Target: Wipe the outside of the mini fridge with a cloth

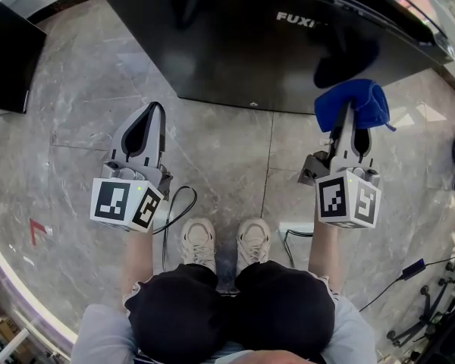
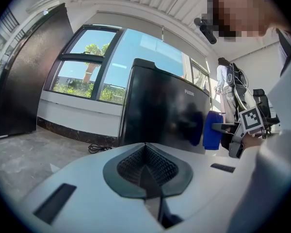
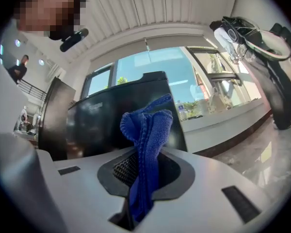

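The black glossy mini fridge (image 1: 288, 36) stands on the floor in front of me; it also shows in the left gripper view (image 2: 165, 110) and the right gripper view (image 3: 116, 115). My right gripper (image 1: 354, 120) is shut on a blue cloth (image 1: 354, 103), which bunches above the jaws (image 3: 145, 144) a little short of the fridge's front. My left gripper (image 1: 145, 127) is shut with nothing in it and hangs over the floor, left of the fridge's front. From the left gripper view the blue cloth (image 2: 212, 130) shows beside the fridge.
Grey marble floor (image 1: 227, 150). A second black appliance (image 1: 7, 51) stands at the far left. Cables (image 1: 174, 207) lie by my shoes (image 1: 226, 241), and more cables and gear sit at the right edge (image 1: 432, 294). Large windows (image 2: 87, 67) are behind the fridge.
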`<action>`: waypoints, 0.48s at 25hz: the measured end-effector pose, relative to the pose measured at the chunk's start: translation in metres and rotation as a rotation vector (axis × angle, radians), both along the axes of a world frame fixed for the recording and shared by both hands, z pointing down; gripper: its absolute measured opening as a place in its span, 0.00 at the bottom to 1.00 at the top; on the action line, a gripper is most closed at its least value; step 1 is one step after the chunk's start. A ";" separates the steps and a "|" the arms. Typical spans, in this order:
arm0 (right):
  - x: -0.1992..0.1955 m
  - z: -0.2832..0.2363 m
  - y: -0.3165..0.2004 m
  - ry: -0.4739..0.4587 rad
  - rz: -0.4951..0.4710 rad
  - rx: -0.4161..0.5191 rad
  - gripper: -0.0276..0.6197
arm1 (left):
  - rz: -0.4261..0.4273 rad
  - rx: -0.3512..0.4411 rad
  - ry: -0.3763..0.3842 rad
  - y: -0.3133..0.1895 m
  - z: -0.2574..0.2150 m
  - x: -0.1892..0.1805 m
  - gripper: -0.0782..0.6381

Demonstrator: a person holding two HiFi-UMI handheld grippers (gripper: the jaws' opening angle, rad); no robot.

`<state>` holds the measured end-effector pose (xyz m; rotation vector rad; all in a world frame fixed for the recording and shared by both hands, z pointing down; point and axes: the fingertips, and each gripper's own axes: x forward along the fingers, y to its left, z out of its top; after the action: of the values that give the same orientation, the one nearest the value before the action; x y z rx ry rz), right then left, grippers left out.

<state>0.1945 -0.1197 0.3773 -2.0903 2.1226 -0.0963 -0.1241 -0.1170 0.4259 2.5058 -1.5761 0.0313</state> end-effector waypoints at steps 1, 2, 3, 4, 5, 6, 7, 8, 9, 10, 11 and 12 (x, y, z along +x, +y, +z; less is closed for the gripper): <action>-0.016 0.000 0.000 0.006 -0.041 -0.004 0.16 | 0.002 0.000 -0.001 0.000 0.000 0.001 0.12; -0.032 0.002 -0.001 0.009 -0.087 -0.010 0.16 | 0.002 0.000 -0.001 0.000 0.000 0.002 0.12; -0.048 0.005 -0.001 0.004 -0.134 -0.014 0.16 | 0.002 0.000 -0.001 0.000 0.000 0.002 0.12; -0.064 0.010 -0.001 -0.006 -0.180 -0.017 0.16 | 0.001 -0.001 -0.001 0.000 0.001 0.001 0.12; -0.080 0.016 -0.001 -0.012 -0.221 -0.022 0.16 | -0.001 -0.002 0.000 0.000 0.001 0.000 0.12; -0.095 0.021 -0.001 -0.012 -0.254 -0.032 0.16 | -0.003 -0.003 0.002 0.000 0.002 -0.001 0.12; -0.110 0.025 -0.002 -0.010 -0.281 -0.045 0.16 | -0.005 -0.005 0.003 0.000 0.003 -0.002 0.12; -0.125 0.030 -0.002 -0.009 -0.306 -0.059 0.16 | -0.007 -0.008 0.006 0.000 0.004 -0.003 0.12; -0.138 0.035 -0.002 -0.008 -0.329 -0.070 0.16 | -0.007 -0.011 0.010 0.000 0.006 -0.004 0.12; -0.151 0.040 -0.002 -0.003 -0.352 -0.077 0.16 | -0.007 -0.015 0.015 0.000 0.007 -0.004 0.12; -0.163 0.043 -0.003 0.010 -0.376 -0.079 0.16 | -0.008 -0.017 0.019 0.000 0.008 -0.004 0.12; -0.176 0.046 -0.005 0.033 -0.398 -0.072 0.16 | -0.009 -0.018 0.020 0.000 0.009 -0.004 0.12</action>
<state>0.0182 -0.1243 0.4235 -1.6828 2.5612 -0.1881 -0.1283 -0.1168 0.4346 2.4779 -1.5720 0.0189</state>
